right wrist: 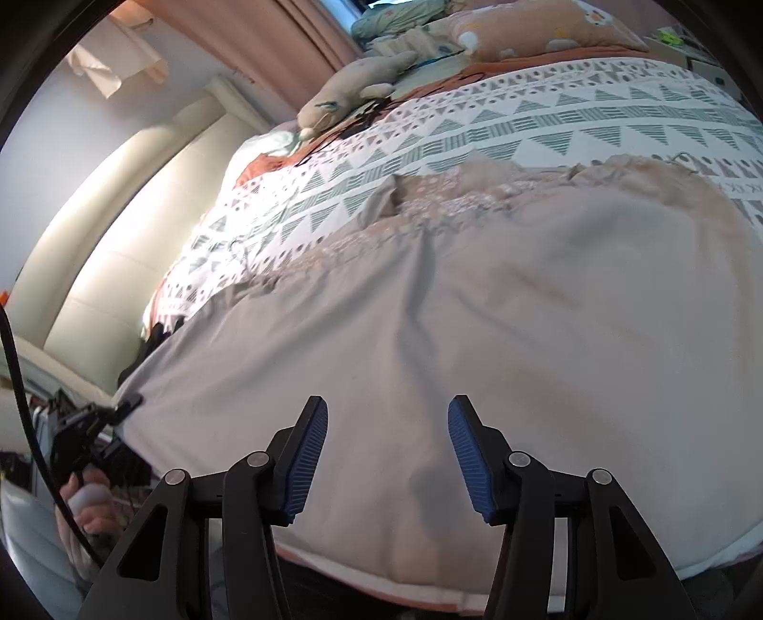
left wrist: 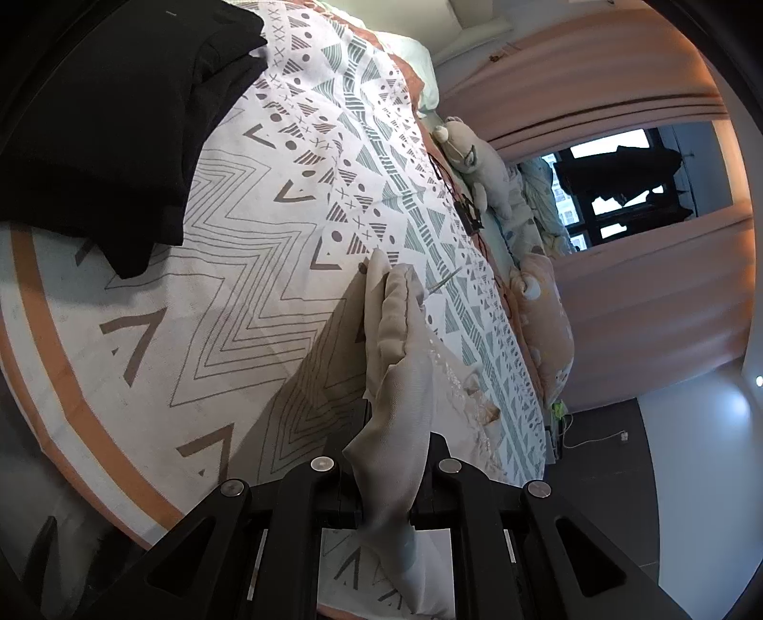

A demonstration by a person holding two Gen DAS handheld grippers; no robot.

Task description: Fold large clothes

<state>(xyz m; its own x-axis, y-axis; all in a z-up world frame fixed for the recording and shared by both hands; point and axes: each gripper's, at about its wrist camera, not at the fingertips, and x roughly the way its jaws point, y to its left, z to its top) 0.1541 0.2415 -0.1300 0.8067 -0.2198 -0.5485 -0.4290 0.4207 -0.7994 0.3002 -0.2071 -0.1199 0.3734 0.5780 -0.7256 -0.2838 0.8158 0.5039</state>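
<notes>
A large beige garment (right wrist: 477,310) with a lace-trimmed far edge (right wrist: 453,195) lies spread over the patterned bed cover (right wrist: 524,119). My right gripper (right wrist: 387,400) hovers over its near part, open, with nothing between the blue pads (right wrist: 307,458). At the garment's left corner, my left gripper (right wrist: 126,405) is pinched on the fabric, with a hand (right wrist: 88,505) behind it. In the left wrist view the left gripper (left wrist: 400,419) is shut on a bunched fold of the beige garment (left wrist: 400,362), which drapes over and hides its fingers.
A stack of black clothes (left wrist: 119,119) lies on the bed cover (left wrist: 238,286) near the left gripper. A plush toy (right wrist: 353,95), a peach pillow (right wrist: 534,28) and black cables (left wrist: 467,210) line the far side. A padded headboard (right wrist: 119,238) stands at the left.
</notes>
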